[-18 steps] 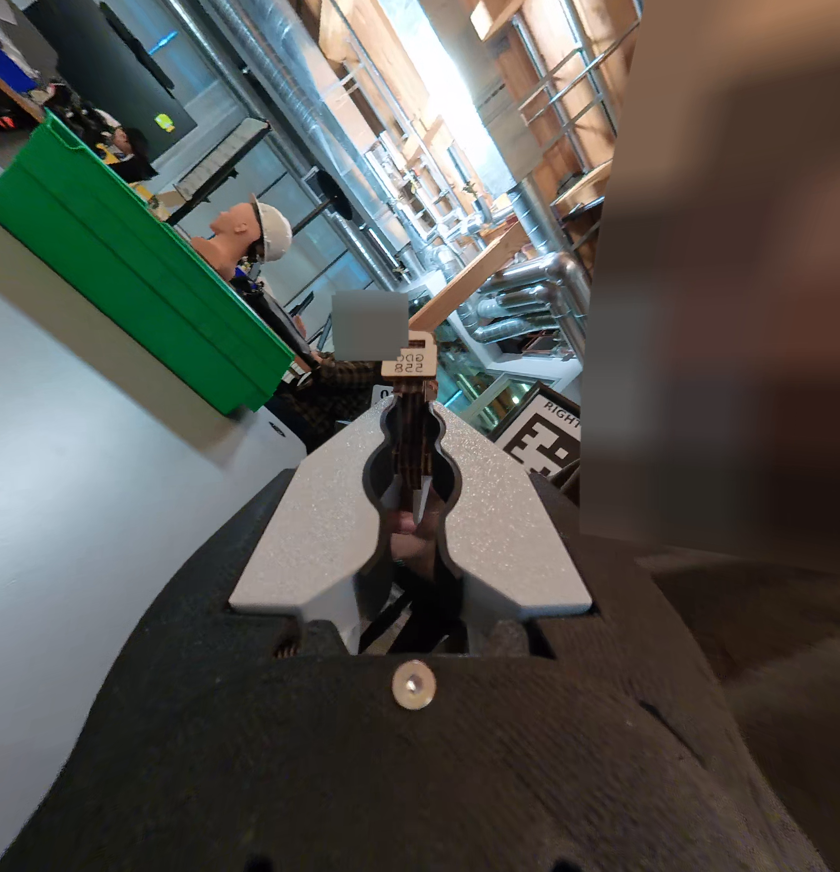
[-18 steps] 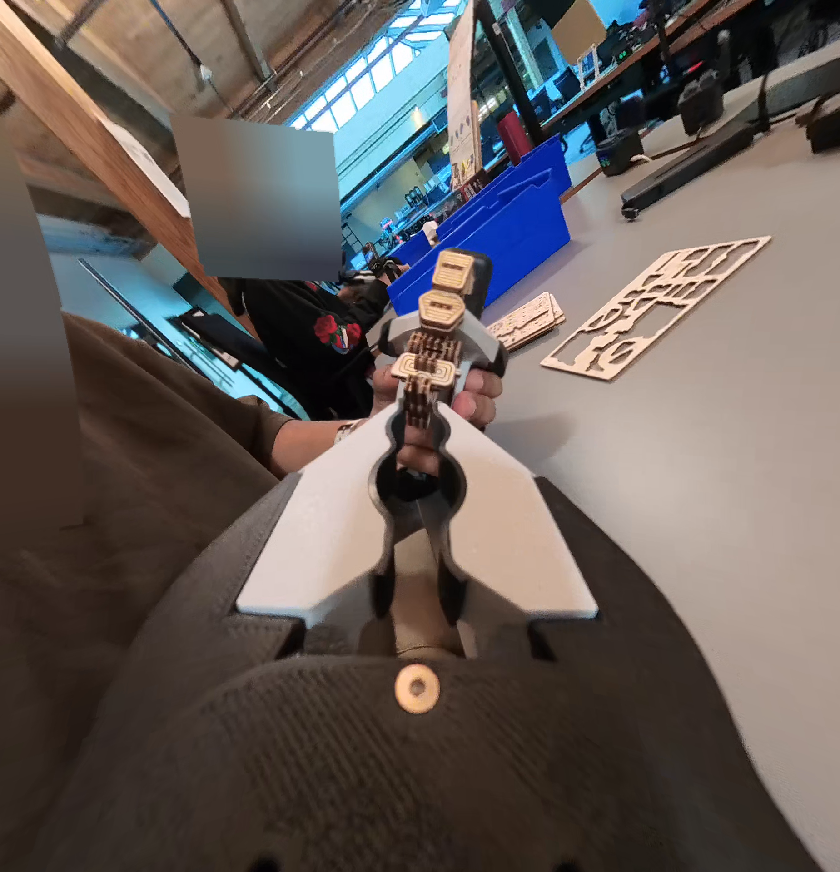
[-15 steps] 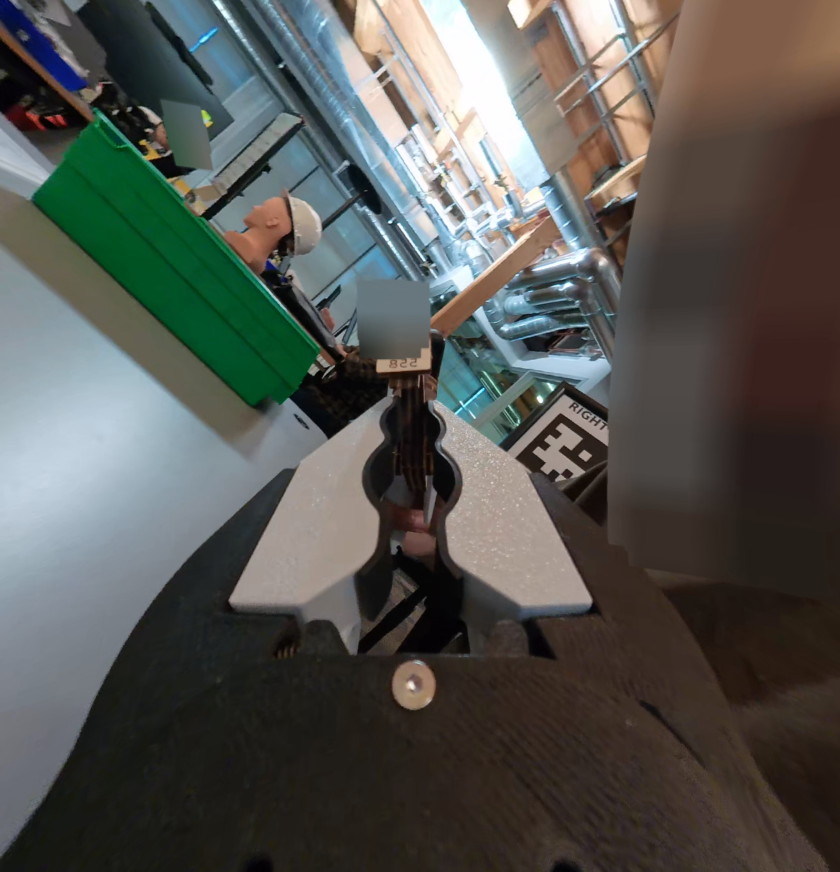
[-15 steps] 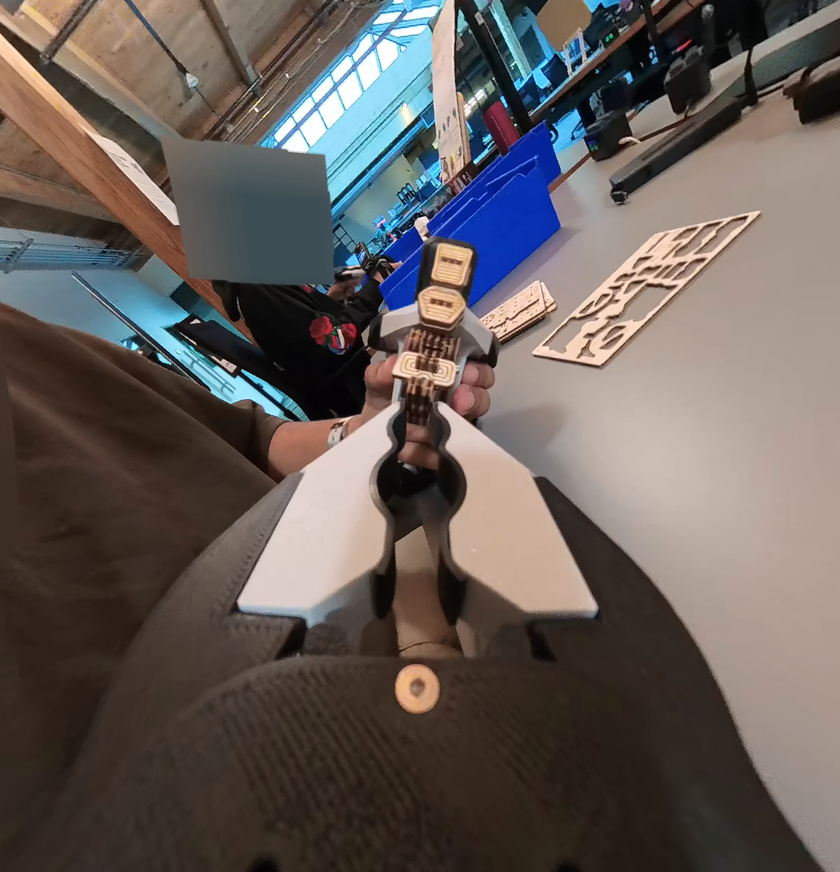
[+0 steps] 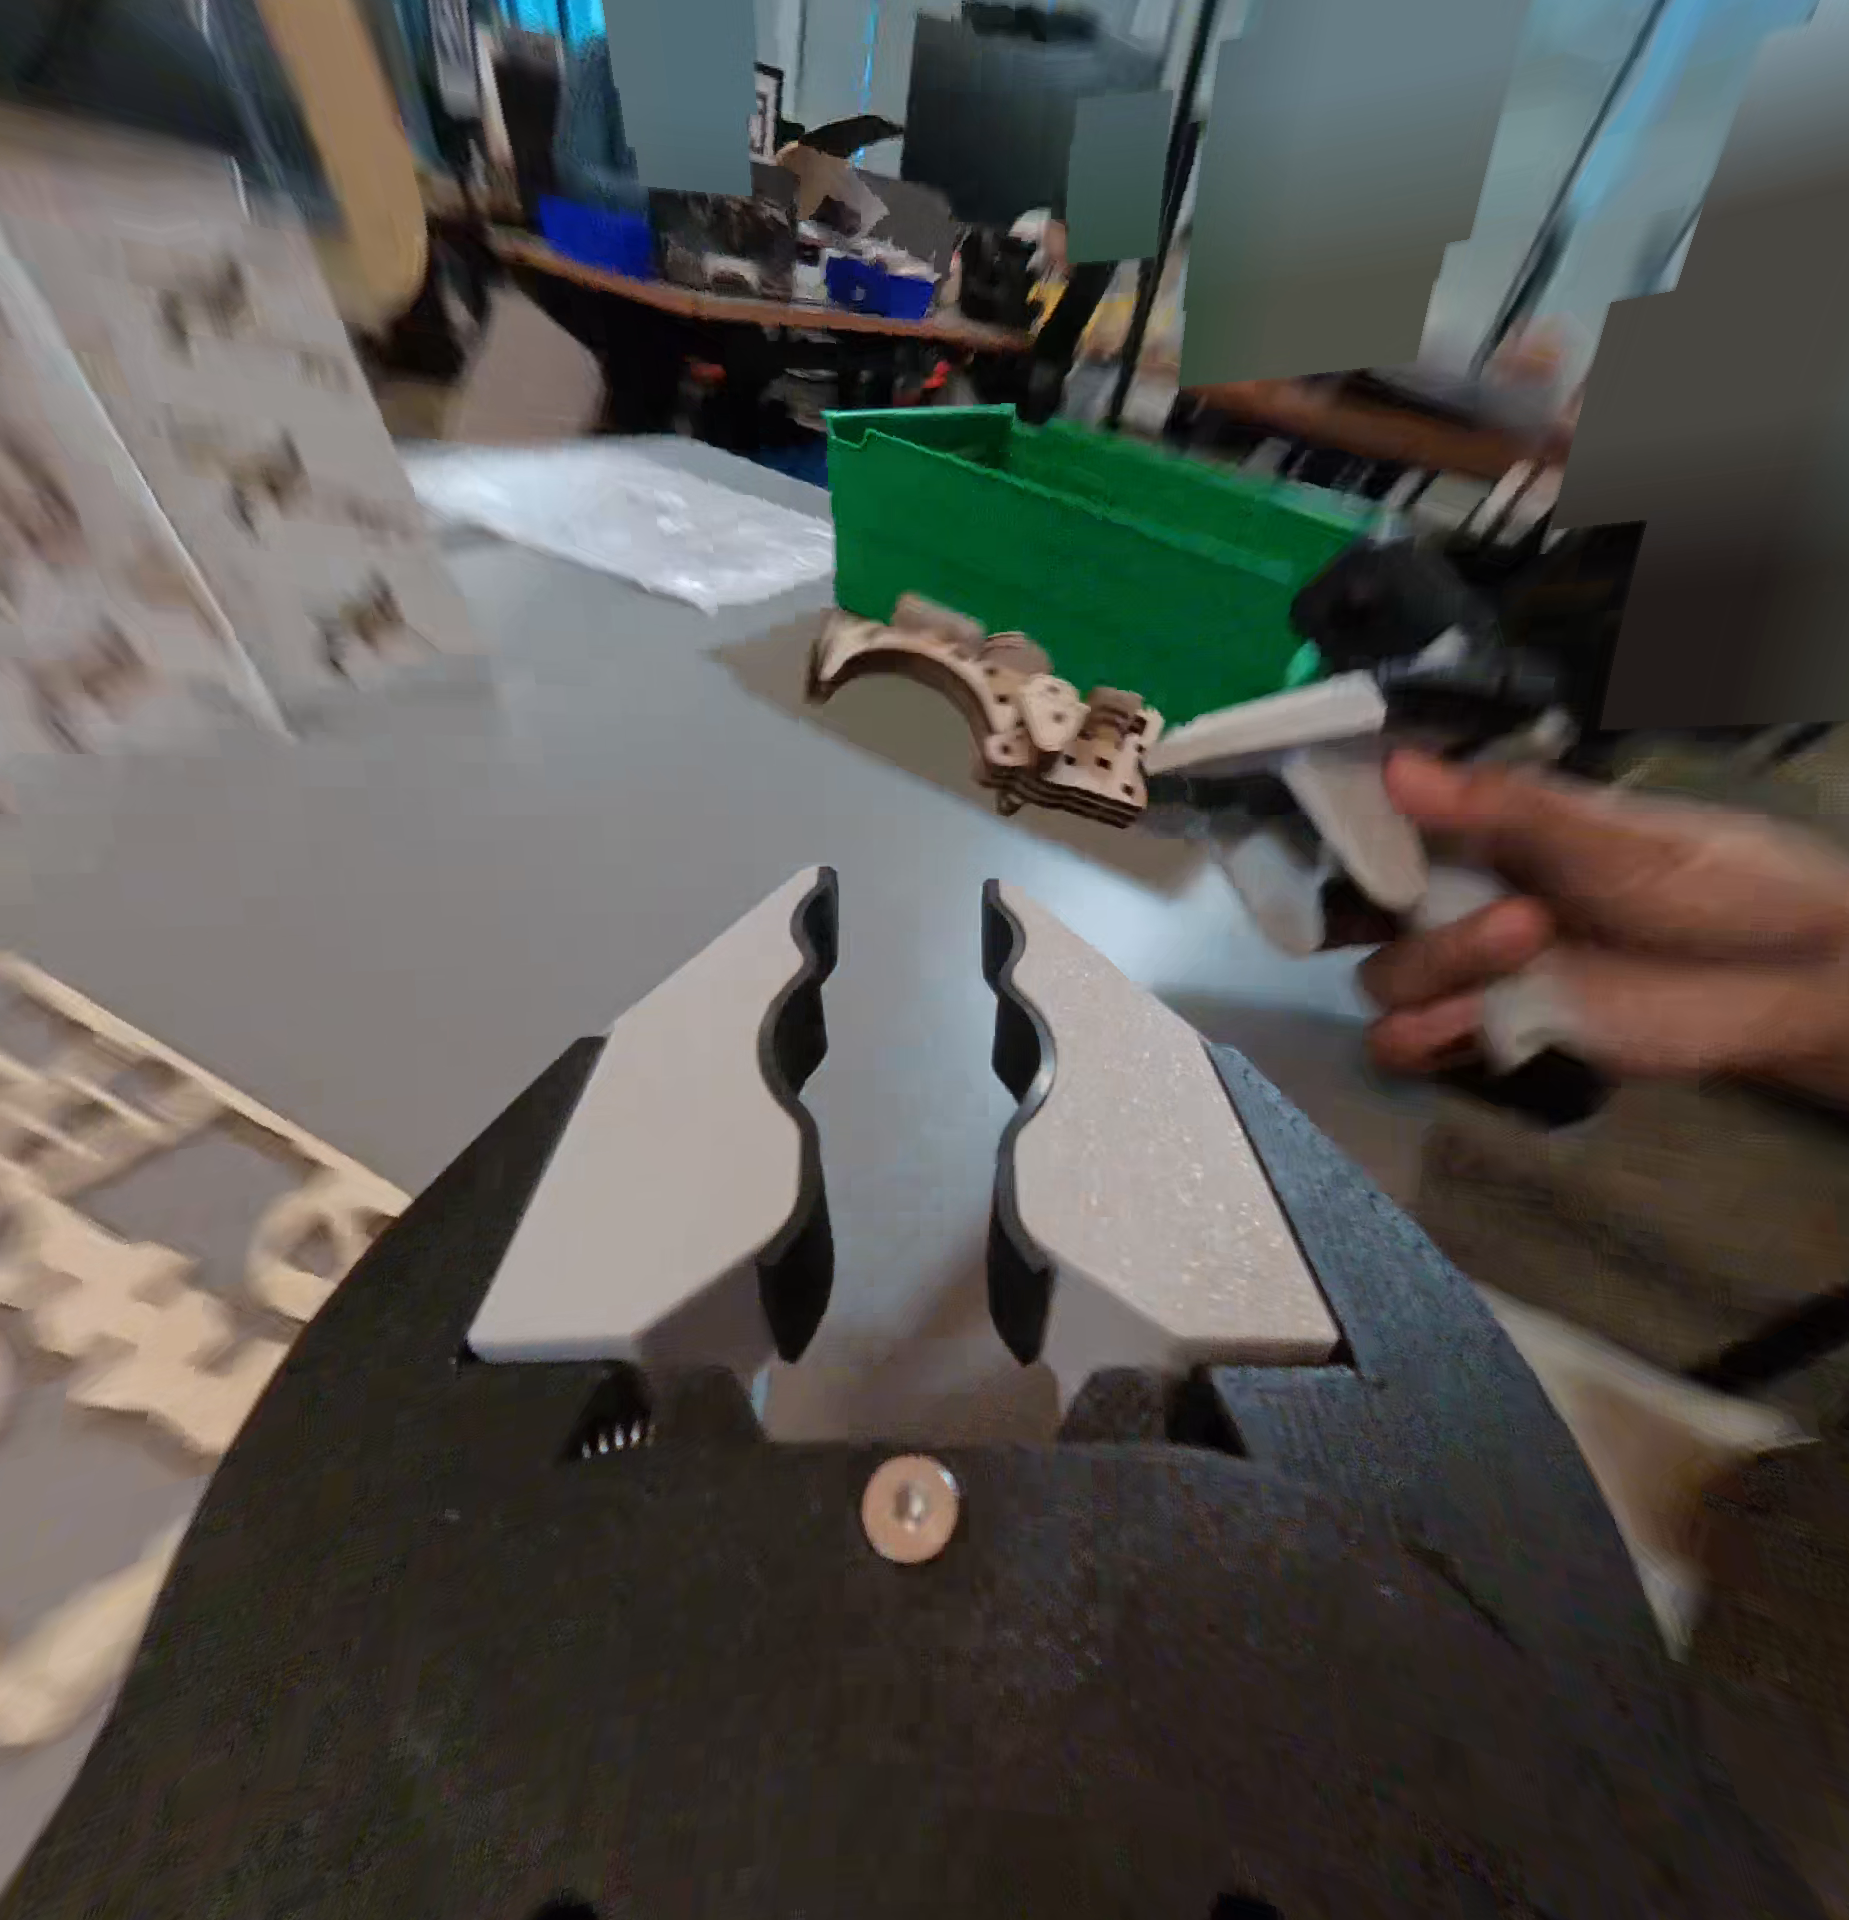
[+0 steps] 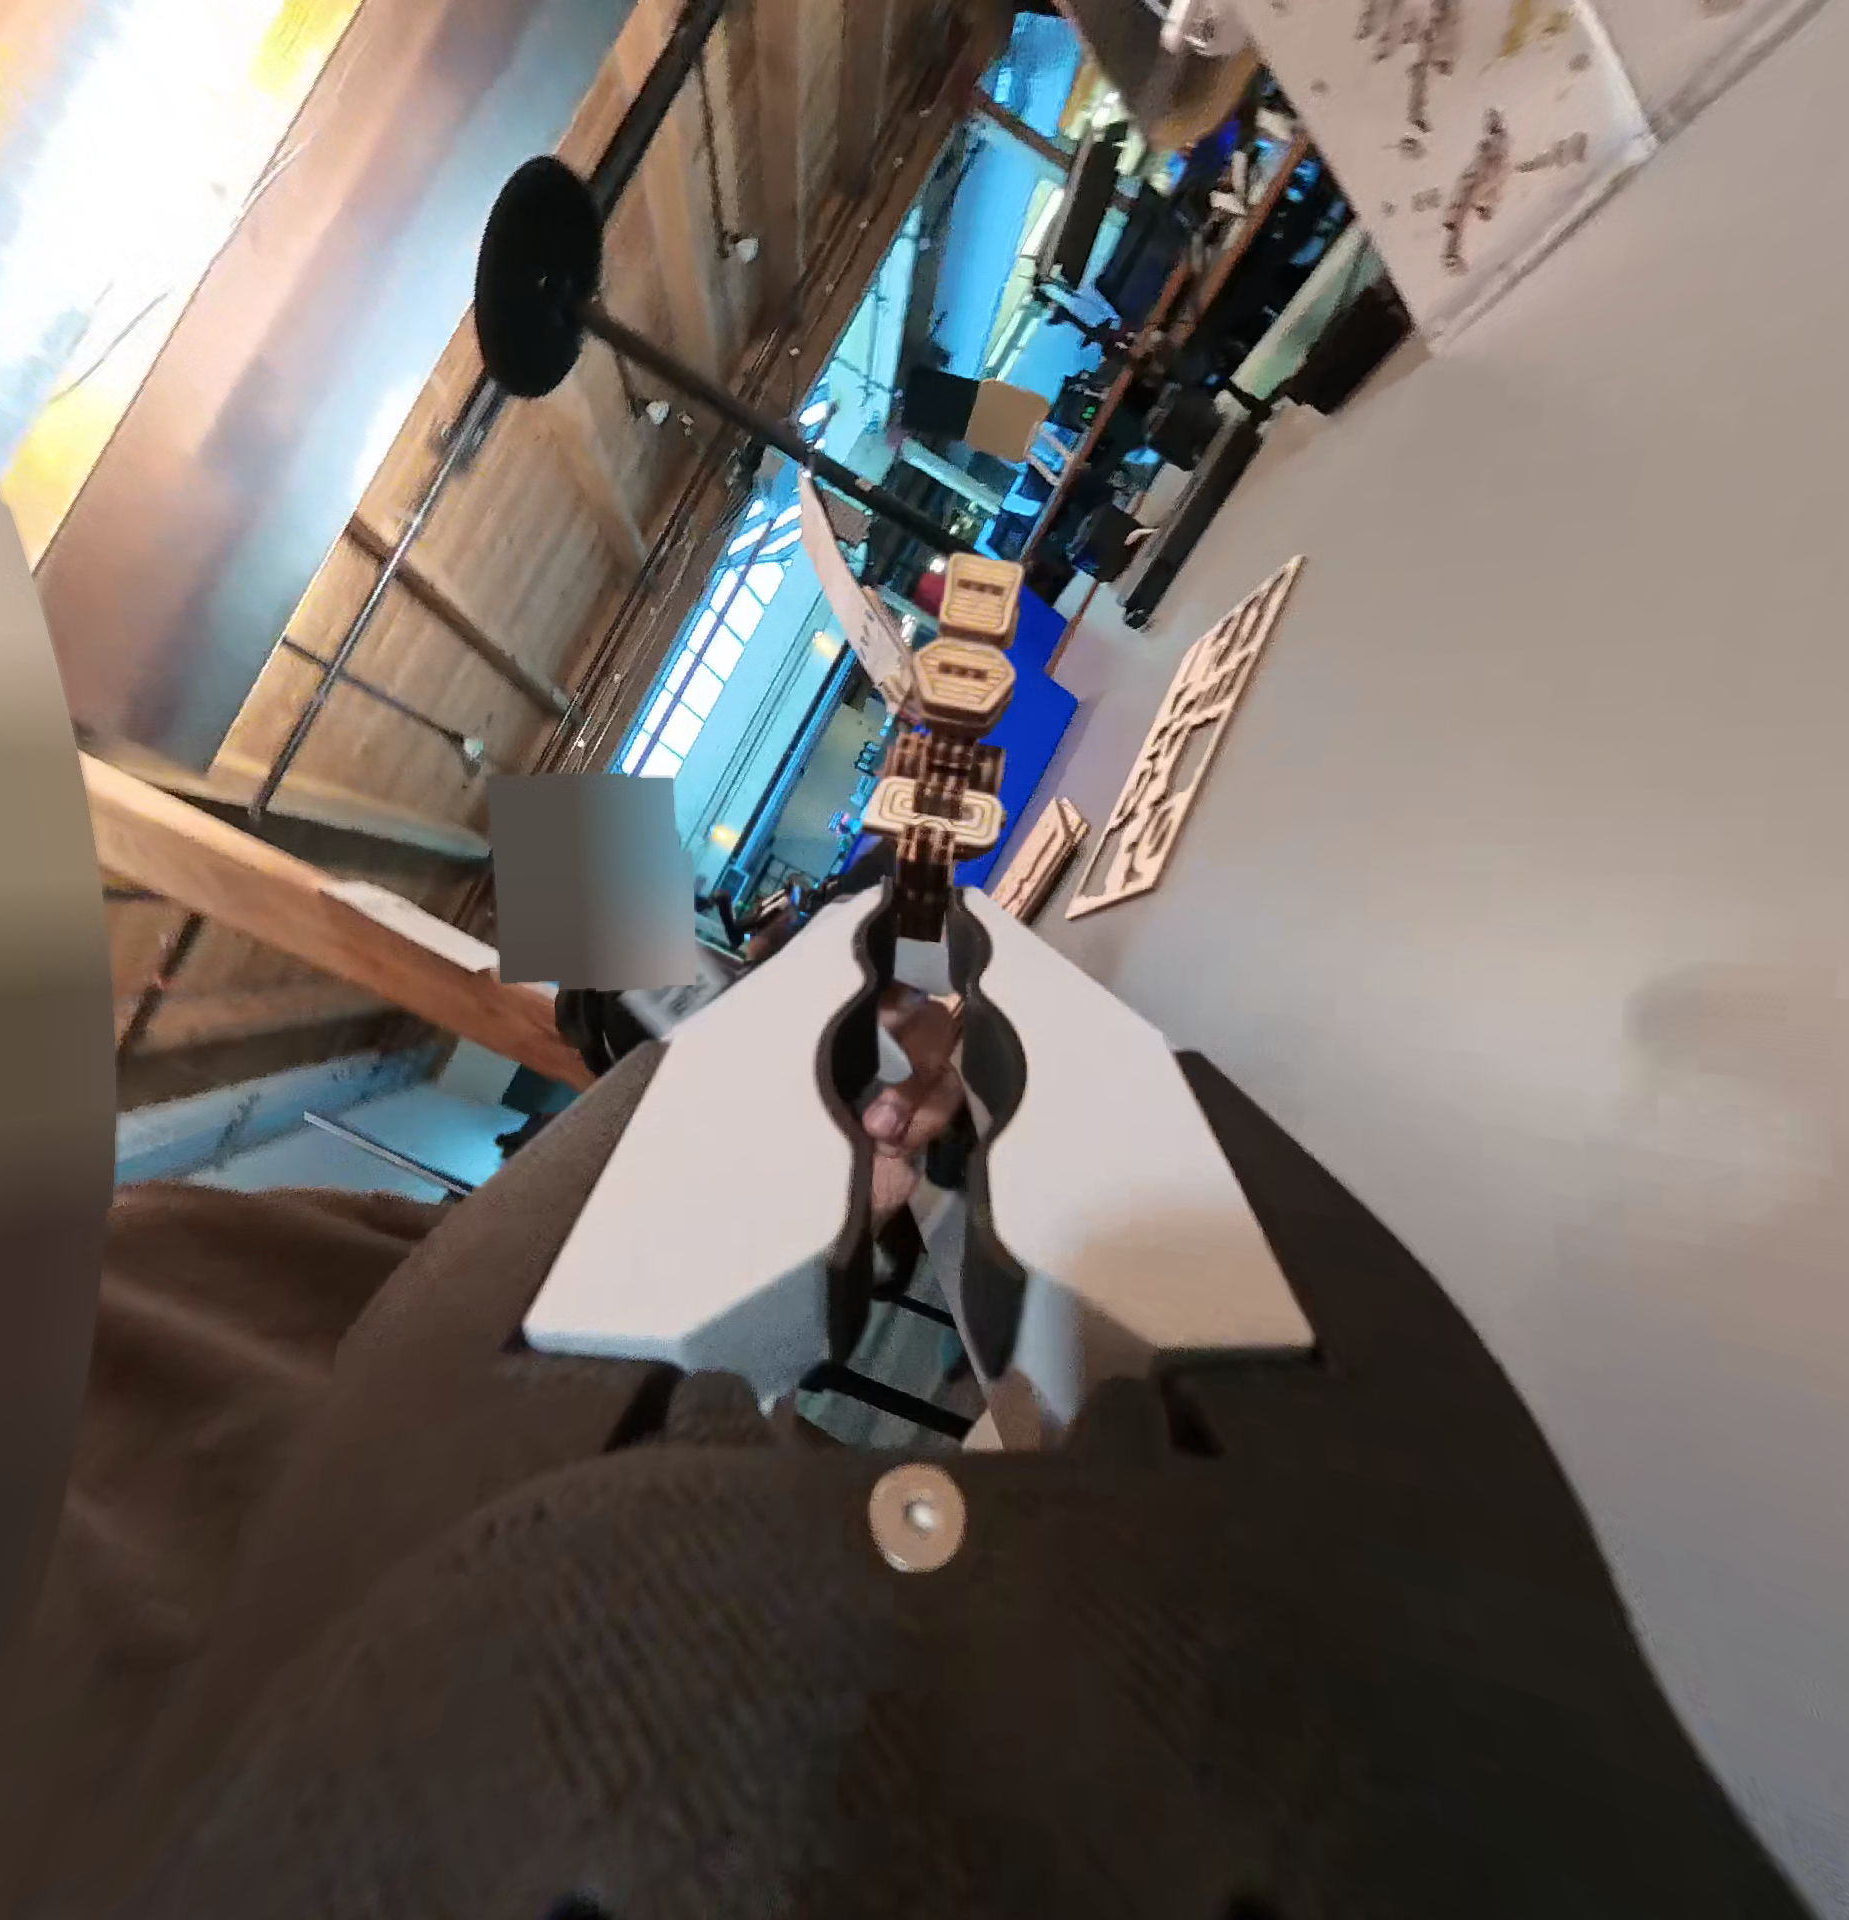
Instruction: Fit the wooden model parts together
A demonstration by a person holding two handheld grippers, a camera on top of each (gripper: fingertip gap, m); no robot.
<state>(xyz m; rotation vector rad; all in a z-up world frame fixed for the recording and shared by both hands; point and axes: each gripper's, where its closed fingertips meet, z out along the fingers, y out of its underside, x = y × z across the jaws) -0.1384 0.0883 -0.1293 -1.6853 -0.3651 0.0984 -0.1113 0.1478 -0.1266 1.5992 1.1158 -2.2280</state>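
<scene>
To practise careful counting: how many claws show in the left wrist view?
2. The left claw, open and empty, fills the foreground. The right claw, at the right in a hand, is shut on the wooden model. No others show.

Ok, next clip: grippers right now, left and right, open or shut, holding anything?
Left gripper: open, empty.
Right gripper: shut on the wooden model assembly, held off the table.

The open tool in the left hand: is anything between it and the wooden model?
Nothing: only bare grey table separates the left tool from the wooden model, in the left wrist view.
</scene>
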